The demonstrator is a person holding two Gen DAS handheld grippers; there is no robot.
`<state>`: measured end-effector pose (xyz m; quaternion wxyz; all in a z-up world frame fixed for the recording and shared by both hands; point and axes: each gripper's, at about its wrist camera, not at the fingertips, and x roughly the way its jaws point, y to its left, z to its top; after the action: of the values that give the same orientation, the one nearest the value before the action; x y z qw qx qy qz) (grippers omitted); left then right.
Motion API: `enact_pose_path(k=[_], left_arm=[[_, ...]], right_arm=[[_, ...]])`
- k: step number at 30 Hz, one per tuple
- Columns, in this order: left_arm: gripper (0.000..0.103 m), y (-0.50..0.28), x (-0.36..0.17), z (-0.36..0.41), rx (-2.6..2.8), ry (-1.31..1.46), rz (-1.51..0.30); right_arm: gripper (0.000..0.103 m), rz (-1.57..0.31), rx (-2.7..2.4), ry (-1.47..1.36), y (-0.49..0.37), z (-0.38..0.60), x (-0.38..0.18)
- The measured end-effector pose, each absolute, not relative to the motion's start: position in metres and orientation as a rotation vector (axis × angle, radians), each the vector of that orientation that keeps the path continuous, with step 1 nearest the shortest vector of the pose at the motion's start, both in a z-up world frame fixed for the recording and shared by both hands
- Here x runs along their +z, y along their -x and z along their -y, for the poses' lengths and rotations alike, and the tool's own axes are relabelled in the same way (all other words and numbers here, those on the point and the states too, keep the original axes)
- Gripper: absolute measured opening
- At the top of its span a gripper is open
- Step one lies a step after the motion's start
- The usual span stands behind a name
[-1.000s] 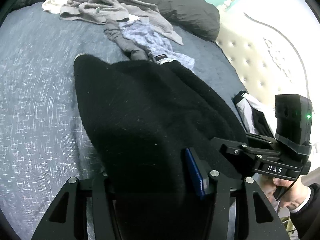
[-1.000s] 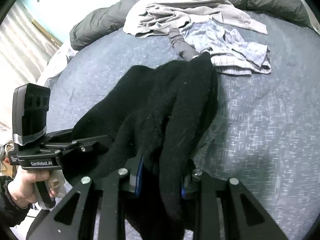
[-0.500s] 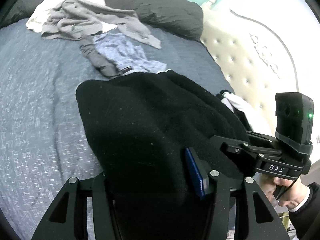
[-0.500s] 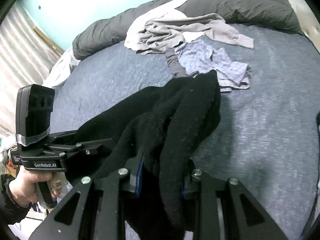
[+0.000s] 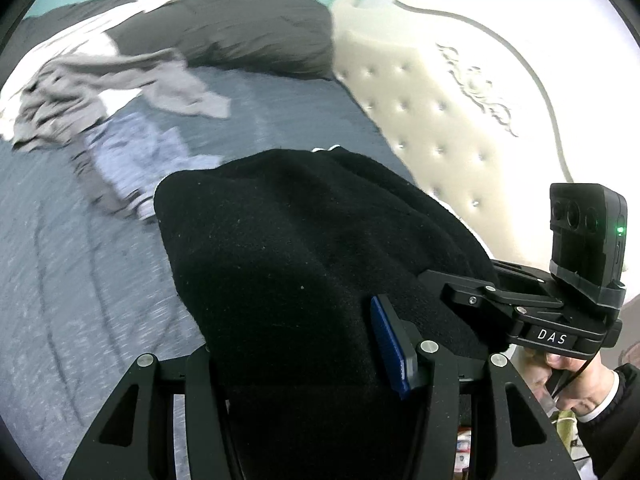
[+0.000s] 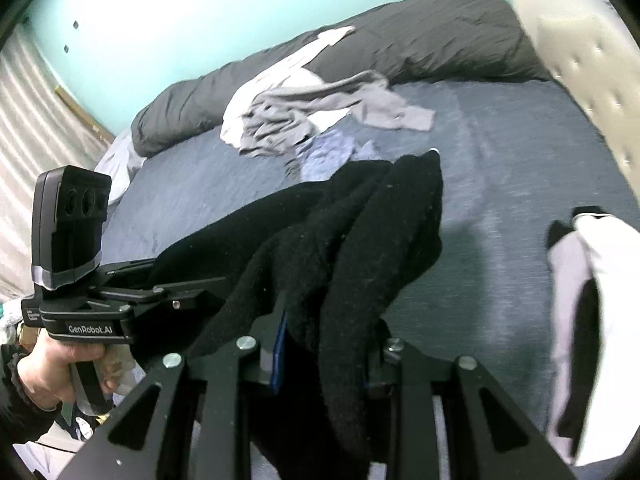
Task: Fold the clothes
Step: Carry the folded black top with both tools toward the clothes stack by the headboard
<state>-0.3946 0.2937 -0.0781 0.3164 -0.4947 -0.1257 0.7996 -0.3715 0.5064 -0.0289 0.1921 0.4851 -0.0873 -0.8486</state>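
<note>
Right now my left gripper is clamped on a black fleece garment, whose thick cloth fills the gap between the fingers and covers all but one blue pad. From there the fleece billows forward and up in a broad dome that hides most of the view ahead. My right gripper pinches the same garment; here the cloth is bunched into long rolls that spill over the fingers, hang down in front of them, and stretch away to a blunt tip above the bed. Between the two tools the fleece runs as a slack band, reaching across to my left gripper, seen at the left of the right-wrist view with my left hand around its handle. My right hand shows in the other view, wrapped around its own handle.

Beyond the fleece lies the grey-blue bedspread. Further out, a pile of clothes sits well apart from what I hold: a grey top, something white, and a pale blue checked piece nearest the fleece. A dark duvet is heaped along the far edge, and a cream tufted headboard rises to the right. A black and white garment lies near it.
</note>
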Motion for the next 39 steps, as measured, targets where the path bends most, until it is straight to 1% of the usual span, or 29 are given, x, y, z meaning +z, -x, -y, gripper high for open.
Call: enact_pose_path(k=[5, 11, 19, 28, 39], left_arm=[[0.055, 0.403, -0.051, -0.359, 2.075, 1.270, 0.307], [0.055, 0.414, -0.024, -0.440, 2.035, 1.236, 0.284], [0.055, 0.423, -0.012, -0.541, 1.981, 1.206, 0.263], [0.055, 0.424, -0.019, -0.626, 1.931, 1.211, 0.255], [0.055, 0.411, -0.055, -0.683, 1.902, 1.258, 0.241]], right_arm=[[0.026, 0.259, -2.437, -1.345, 0.367, -0.571, 0.004], [0.026, 0.268, -2.493, -1.331, 0.364, -0.648, 0.031], [0.026, 0.263, -2.559, -1.320, 0.357, -0.746, 0.052], [0.026, 0.271, -2.597, -1.314, 0.342, -0.827, 0.048], [0.026, 0.272, -2.594, -1.346, 0.328, -0.885, 0.010]])
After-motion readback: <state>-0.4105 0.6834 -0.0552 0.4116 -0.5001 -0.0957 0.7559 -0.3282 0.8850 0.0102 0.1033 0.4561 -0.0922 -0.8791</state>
